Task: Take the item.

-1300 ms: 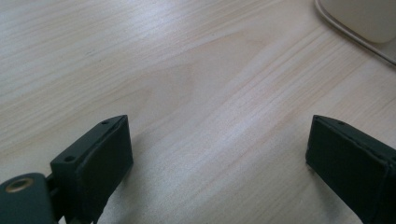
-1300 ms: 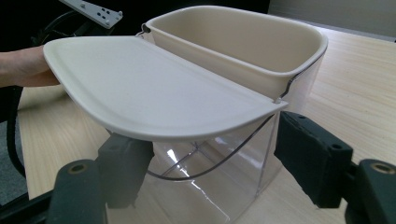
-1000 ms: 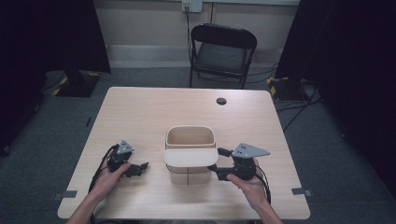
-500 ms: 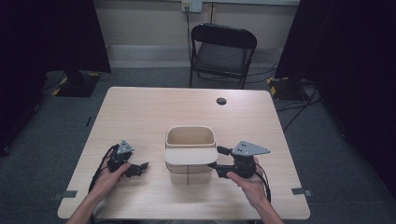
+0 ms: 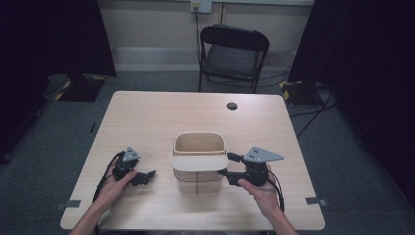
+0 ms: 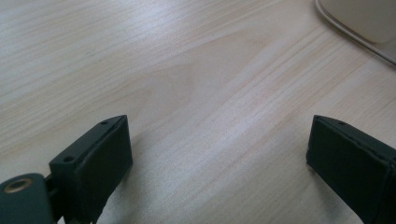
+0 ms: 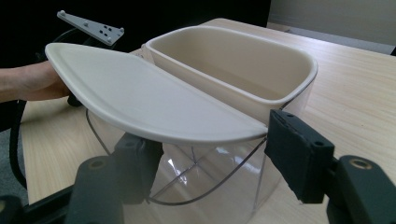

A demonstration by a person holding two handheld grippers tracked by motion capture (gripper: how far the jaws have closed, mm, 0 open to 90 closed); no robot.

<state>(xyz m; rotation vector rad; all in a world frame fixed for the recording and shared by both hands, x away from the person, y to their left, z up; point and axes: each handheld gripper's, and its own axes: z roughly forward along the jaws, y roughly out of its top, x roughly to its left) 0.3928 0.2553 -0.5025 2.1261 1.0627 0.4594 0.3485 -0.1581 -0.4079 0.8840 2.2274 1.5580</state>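
We close our right tool (image 5: 229, 170) around the container's flat lid (image 5: 199, 162) to lift it; our left tool (image 5: 147, 177) rests spread apart at lower left.

Bare table (image 5: 161, 117) all around the lone container (image 5: 199, 156).

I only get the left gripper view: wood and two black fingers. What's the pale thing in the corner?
Observer: That's a clear bin with a beige insert. A flat beige lid covers the half nearer the person.
Operator: Is the other gripper grabbing it?
Observer: The right gripper has just been closing, with the bin's end and the lid's edge between its fingers. I can't tell if they press yet.
Operator: Is anything else on the table?
Observer: Yes, a small dark round thing lies near the table's far edge.
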